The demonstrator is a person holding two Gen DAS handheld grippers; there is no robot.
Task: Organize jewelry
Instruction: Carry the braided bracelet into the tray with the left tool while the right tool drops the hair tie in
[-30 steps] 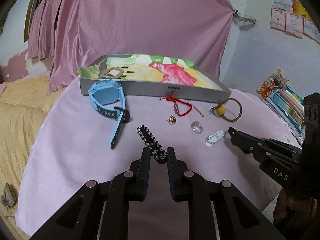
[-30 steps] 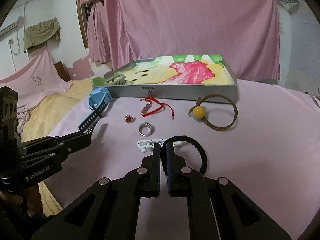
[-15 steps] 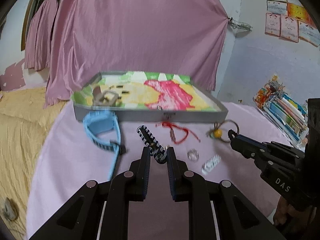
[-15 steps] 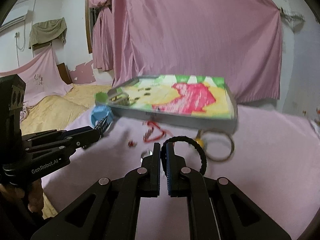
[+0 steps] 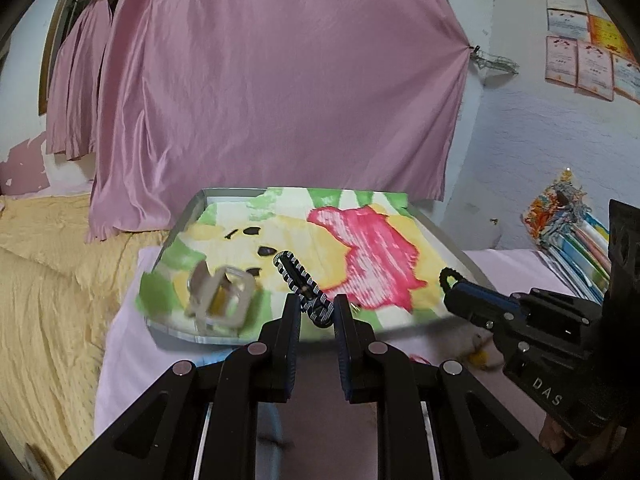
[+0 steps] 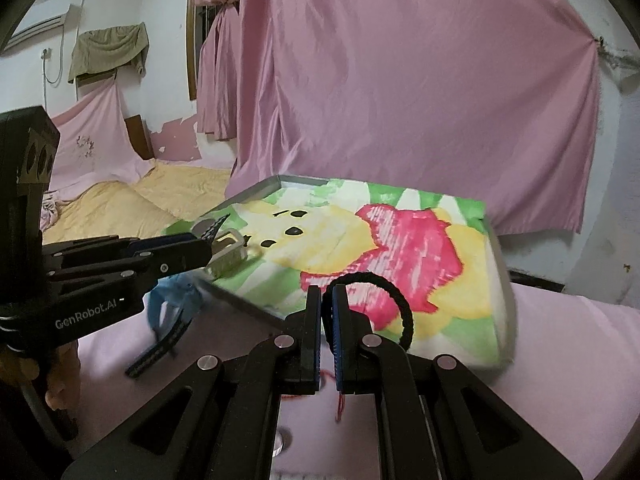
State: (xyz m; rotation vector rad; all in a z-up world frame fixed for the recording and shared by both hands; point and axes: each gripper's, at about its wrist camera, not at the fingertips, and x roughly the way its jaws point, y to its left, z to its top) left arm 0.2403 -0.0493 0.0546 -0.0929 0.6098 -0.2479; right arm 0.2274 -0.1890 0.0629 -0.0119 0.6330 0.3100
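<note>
Left gripper [image 5: 317,312] is clamped on the striped hair clip [image 5: 302,286], long axis pointing away from me over the tray [image 5: 188,216]. Right gripper [image 6: 327,304] pinches the black hair tie [image 6: 390,300], its loop hanging above the tray's painted liner. Looks like the drop-off step; next I'd lower both and let go, clear of the watch [image 5: 218,296] already inside.

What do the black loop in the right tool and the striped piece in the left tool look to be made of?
Black loop: likely braided elastic fabric, matte, with a ribbed, rope-like surface. Striped piece: black-and-white banding, slightly glossy, perhaps plastic or woven cord; blur leaves it open.
</note>
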